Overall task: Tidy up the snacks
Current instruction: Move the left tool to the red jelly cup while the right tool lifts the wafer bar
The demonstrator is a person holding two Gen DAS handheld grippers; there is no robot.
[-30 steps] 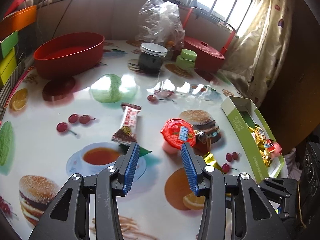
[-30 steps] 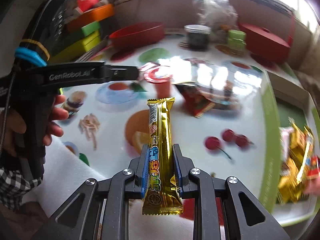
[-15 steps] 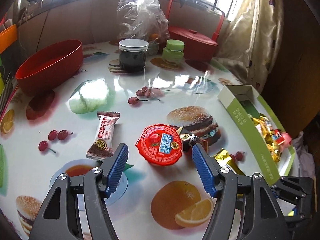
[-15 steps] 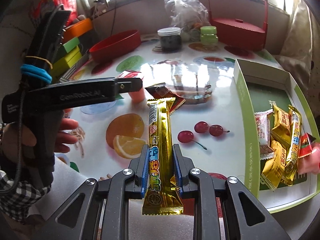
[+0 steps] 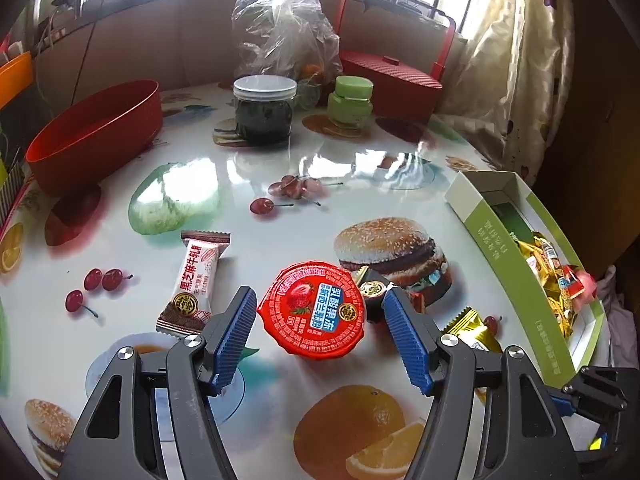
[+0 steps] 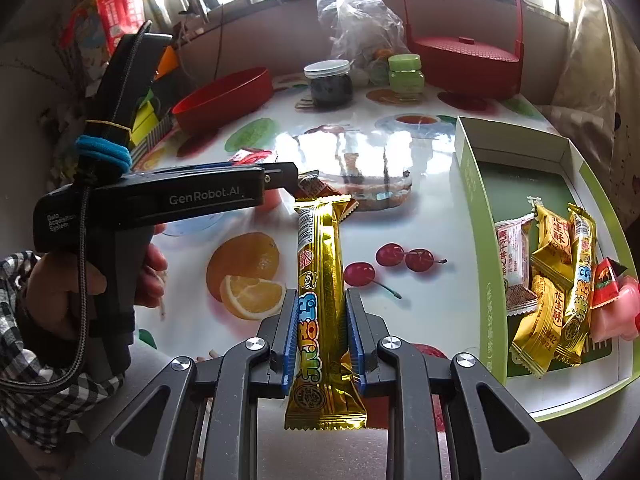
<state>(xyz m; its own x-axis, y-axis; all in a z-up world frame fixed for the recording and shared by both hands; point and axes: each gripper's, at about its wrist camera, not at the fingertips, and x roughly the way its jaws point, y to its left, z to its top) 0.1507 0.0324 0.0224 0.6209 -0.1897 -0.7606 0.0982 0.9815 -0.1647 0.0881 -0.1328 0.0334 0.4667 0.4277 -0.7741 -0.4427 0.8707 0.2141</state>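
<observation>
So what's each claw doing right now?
Left claw: open, jaws just widened either side of the red jelly cup, not gripping.
Right claw: closed on the gold snack bar.

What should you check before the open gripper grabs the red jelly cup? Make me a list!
1. Left gripper open wide, jaws just widened: ok.
2. Red jelly cup between the jaws, not yet pinched: ok.
3. Dark candy touches the cup beside the right finger: not ok.
4. Right gripper shut on gold snack bar: ok.
5. Green box has room left: ok.
</observation>
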